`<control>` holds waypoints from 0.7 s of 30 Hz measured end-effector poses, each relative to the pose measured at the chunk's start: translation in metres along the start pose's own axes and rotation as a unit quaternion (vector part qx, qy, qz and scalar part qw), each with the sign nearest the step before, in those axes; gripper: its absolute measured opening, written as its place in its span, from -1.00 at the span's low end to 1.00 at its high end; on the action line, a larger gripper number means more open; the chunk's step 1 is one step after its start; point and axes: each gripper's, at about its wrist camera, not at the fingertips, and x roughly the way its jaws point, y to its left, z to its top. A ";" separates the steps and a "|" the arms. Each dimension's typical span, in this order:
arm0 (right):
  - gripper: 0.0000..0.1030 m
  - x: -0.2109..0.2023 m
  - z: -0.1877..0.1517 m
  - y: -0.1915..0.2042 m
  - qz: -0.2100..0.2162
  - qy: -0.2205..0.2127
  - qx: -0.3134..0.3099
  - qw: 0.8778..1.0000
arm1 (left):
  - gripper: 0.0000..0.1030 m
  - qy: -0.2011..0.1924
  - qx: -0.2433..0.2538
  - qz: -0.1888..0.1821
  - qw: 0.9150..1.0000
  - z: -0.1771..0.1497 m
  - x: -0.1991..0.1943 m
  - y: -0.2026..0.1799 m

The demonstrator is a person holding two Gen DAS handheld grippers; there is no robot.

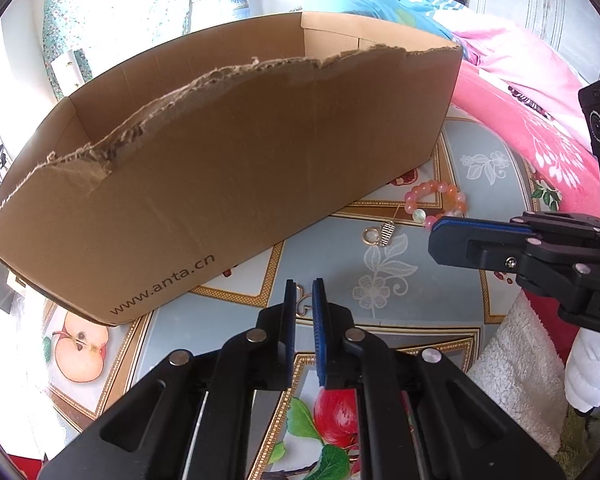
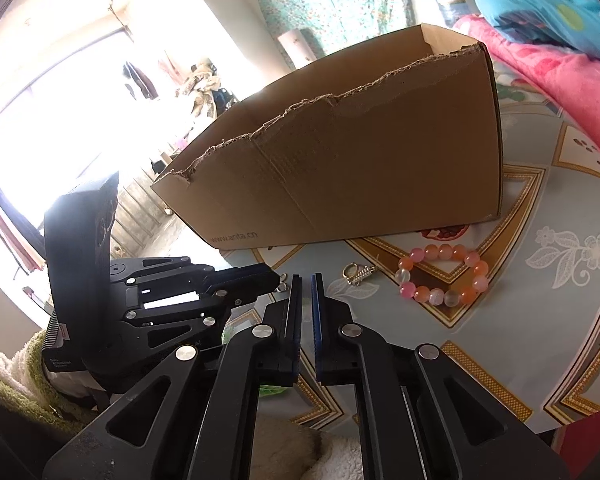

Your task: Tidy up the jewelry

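Note:
A torn-edged cardboard box (image 1: 260,160) (image 2: 360,160) stands on a flower-patterned tablecloth (image 1: 400,280). In front of it lie a pink and orange bead bracelet (image 1: 456,200) (image 2: 444,252) and a gold ring with a silver charm (image 1: 380,236) (image 2: 356,272). My left gripper (image 1: 304,286) (image 2: 274,276) points down at the cloth near the box's front wall. Its jaws stand close together on a small silver clasp (image 1: 300,293) (image 2: 283,285). My right gripper (image 2: 307,280) (image 1: 434,236) hovers just right of it, short of the bracelet. Its jaws are nearly together, with nothing between them.
A pink flowered blanket (image 1: 540,140) and a blue quilt (image 2: 540,4) are piled to the right of the box. White fleece (image 1: 512,380) lies at the table's near edge. Bright windows and hanging clothes fill the far left of the right wrist view.

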 end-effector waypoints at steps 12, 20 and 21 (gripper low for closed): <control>-0.82 0.004 0.001 0.001 0.001 0.004 -0.004 1.000 | -0.45 0.006 -0.018 0.008 1.000 -0.001 0.010 -0.002; -0.82 -0.002 0.003 -0.002 0.005 -0.003 -0.006 1.000 | -0.63 0.004 -0.017 0.024 1.000 -0.002 0.008 -0.001; -0.82 -0.003 0.003 -0.002 0.003 -0.002 -0.008 1.000 | -0.64 0.004 -0.016 0.026 1.000 -0.002 0.008 -0.001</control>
